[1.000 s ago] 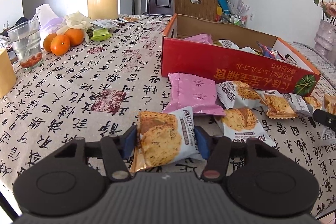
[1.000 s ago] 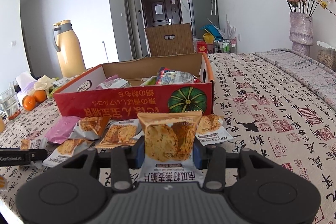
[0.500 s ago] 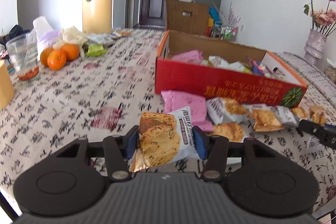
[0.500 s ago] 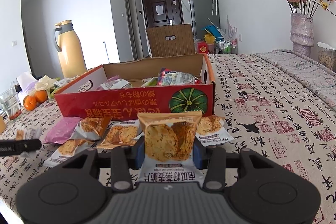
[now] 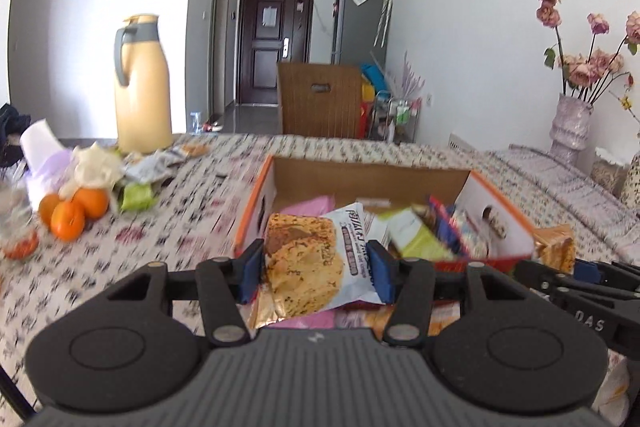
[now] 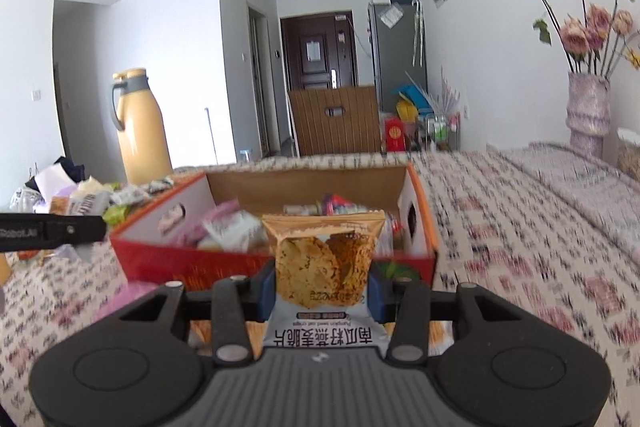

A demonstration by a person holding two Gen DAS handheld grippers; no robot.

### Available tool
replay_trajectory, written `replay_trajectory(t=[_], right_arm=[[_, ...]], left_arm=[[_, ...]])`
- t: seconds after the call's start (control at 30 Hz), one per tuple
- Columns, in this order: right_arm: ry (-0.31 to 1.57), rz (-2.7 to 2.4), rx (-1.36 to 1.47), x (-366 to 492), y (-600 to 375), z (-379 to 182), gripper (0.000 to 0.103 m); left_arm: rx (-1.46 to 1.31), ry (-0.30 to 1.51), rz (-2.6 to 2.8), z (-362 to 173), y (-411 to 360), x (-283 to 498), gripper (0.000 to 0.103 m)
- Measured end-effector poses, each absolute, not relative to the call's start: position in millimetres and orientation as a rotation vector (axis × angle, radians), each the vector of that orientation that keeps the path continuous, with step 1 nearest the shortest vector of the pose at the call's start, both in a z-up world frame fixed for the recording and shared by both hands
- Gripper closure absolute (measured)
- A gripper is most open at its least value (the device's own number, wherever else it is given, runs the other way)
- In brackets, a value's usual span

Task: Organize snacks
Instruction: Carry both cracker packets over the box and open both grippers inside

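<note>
My left gripper [image 5: 316, 267] is shut on a cracker packet [image 5: 308, 259] and holds it in the air just in front of the red cardboard box's [image 5: 256, 211] near wall. My right gripper [image 6: 322, 287] is shut on another cracker packet [image 6: 320, 267], raised before the same box [image 6: 192, 267], which holds several snack packets. The right gripper's body shows at the right edge of the left wrist view [image 5: 580, 291]. The left gripper's finger shows at the left edge of the right wrist view [image 6: 52, 231]. Loose snacks under the grippers are mostly hidden.
A yellow thermos jug [image 5: 140, 87], oranges [image 5: 72, 215], a white cup [image 5: 40, 151] and wrappers stand at the table's left. A vase of dried roses [image 6: 588, 115] stands at the far right. A wooden chair back [image 5: 320, 99] is behind the table.
Both grippers have risen from table level with their packets and moved toward the box, so I now look over its near wall into it.
</note>
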State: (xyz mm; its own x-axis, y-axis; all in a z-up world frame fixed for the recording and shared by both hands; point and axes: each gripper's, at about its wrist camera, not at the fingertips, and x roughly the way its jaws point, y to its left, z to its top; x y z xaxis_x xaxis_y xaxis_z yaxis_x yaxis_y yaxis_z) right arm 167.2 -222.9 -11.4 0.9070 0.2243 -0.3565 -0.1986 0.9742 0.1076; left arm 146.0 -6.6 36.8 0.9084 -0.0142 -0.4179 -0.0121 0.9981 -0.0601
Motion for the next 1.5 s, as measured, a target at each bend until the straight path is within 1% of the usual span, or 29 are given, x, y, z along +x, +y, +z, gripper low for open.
replay_trajectory(t=[0.23,0.37,0.53,0.67,0.9,0.97,1.0,1.03,1.07,1.1,1.13,1.17,1.2,1.27,1.5], right_arm=[[0.310,0.229,0.063,201,-210,15,0.060],[0.295,0.231,0.054,225,-205,20,0.060],[0.329,0.236,0.048,262,-200,9,0.060],[0.361,0.247,0.083,282,-202,-5,0.060],[0.366,0.216,0.060,287,-204,-26,0.060],[0.374,0.215,0.057,287,-204,-28,0.060],[0.374,0.212,0.054,287,-204,-28,0.058],[0.373,0.203,0.052,286,-203,-29,0.057],[0.375,0.191,0.050,286,-204,-29,0.053],[0.379,0.182,0.050,286,-205,-30,0.039],[0.380,0.174,0.052,286,-206,-30,0.031],[0.379,0.167,0.053,285,-206,-30,0.017],[0.377,0.160,0.055,284,-207,-30,0.006],[0.371,0.155,0.059,282,-208,-29,0.000],[0.383,0.152,0.064,283,-208,-31,0.000]], left_arm=[[-0.050,0.379,-0.010,55,-20,178,0.048],[-0.039,0.362,0.001,59,-27,202,0.048],[-0.043,0.363,0.031,55,-29,238,0.048],[-0.026,0.371,0.057,40,-30,260,0.048],[-0.002,0.355,0.064,12,-33,265,0.048],[-0.007,0.358,0.064,10,-32,265,0.046],[-0.008,0.359,0.076,9,-31,265,0.046],[-0.008,0.360,0.087,9,-30,265,0.043],[-0.015,0.357,0.089,7,-28,265,0.041],[-0.023,0.355,0.094,7,-26,264,0.033],[-0.034,0.347,0.102,7,-24,263,0.022],[-0.044,0.337,0.108,7,-22,261,0.015],[-0.057,0.323,0.121,8,-20,258,0.000],[-0.085,0.286,0.158,10,-15,253,0.000],[-0.113,0.285,0.155,11,-11,253,0.000]])
